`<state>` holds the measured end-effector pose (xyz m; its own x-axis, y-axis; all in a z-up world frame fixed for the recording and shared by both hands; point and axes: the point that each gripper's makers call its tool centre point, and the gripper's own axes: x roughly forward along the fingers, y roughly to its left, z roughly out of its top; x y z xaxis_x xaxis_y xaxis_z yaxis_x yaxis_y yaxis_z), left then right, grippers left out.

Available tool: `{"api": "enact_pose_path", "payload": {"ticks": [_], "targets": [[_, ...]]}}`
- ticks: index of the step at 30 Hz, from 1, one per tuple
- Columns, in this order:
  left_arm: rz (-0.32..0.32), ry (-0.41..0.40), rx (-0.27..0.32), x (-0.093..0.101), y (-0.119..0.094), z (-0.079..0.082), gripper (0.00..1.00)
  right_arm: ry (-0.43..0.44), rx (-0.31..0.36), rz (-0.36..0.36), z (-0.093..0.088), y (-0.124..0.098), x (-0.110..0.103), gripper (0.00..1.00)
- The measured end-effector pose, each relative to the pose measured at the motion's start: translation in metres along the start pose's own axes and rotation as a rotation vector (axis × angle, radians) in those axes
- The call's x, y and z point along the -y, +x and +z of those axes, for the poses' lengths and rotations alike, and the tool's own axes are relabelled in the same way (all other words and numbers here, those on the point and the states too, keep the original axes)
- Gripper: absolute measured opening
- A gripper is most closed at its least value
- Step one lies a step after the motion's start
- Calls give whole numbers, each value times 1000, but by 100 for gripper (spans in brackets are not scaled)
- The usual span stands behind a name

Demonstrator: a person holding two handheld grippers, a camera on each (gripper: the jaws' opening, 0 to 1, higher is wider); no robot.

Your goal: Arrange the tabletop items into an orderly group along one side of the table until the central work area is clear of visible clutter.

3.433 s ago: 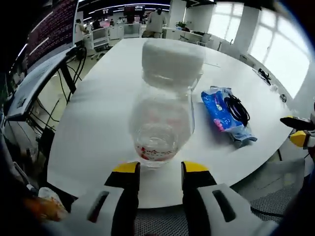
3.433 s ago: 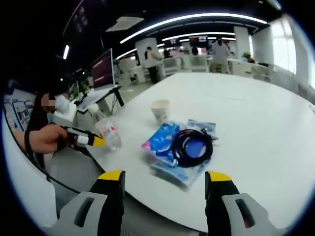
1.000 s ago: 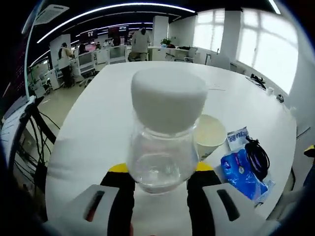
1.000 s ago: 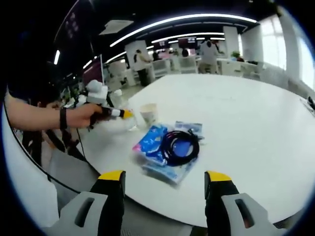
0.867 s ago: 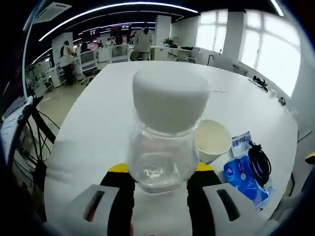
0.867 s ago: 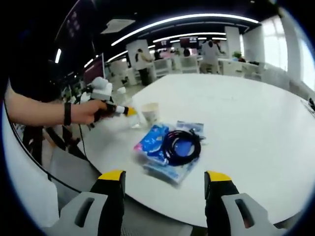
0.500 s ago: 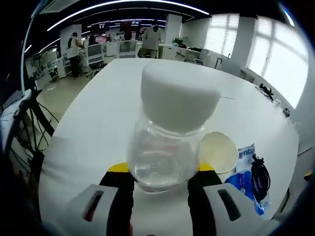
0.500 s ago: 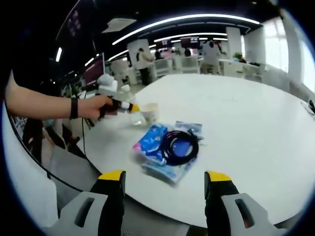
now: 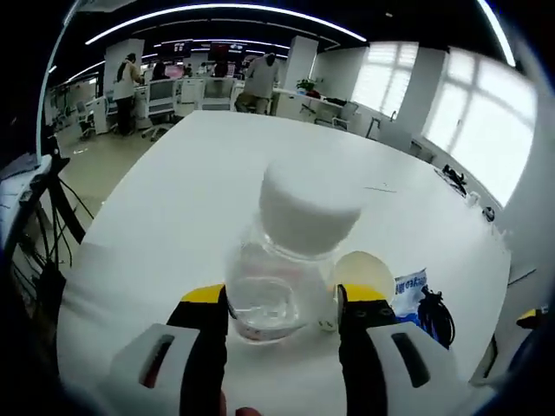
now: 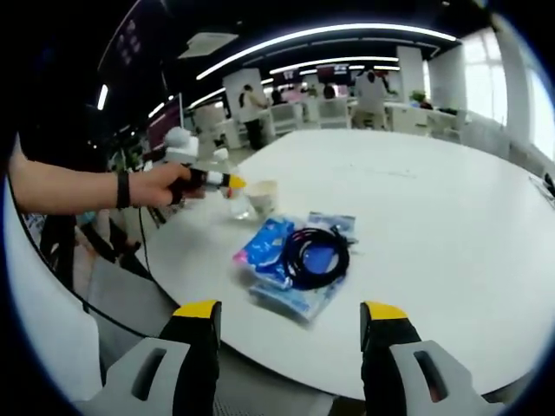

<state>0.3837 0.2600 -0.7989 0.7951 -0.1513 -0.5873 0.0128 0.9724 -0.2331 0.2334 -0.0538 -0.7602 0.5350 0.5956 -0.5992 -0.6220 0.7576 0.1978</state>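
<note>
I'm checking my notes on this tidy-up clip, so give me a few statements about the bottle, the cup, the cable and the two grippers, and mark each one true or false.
1. The left gripper holds a clear bottle with a white cap. True.
2. The paper cup lies tipped on its side. False: it stands upright on the white table.
3. The black cable is coiled on top of the blue packet. True.
4. The right gripper is shut on the blue packet. False: its fingers are apart and hold nothing, short of the packet.
5. The bottle is next to the paper cup. True.
</note>
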Motion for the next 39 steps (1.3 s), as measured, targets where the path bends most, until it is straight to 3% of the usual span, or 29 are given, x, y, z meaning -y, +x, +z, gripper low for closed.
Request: {"api": "enact_pose_path", "payload": {"ticks": [6, 9, 25, 29, 39], "targets": [[-6, 8, 42, -13, -3, 13, 42, 2, -1, 5, -2, 2, -1, 66], [-16, 19, 50, -10, 1, 16, 41, 1, -4, 7, -3, 2, -1, 66], [-30, -1, 53, -11, 5, 17, 40, 6, -2, -2, -3, -2, 1, 66], [-39, -20, 79, -9, -6, 20, 43, 6, -11, -3, -7, -3, 3, 66], [-44, -36, 109, -6, -55, -10, 52, 10, -7, -8, 1, 4, 9, 66]]}}
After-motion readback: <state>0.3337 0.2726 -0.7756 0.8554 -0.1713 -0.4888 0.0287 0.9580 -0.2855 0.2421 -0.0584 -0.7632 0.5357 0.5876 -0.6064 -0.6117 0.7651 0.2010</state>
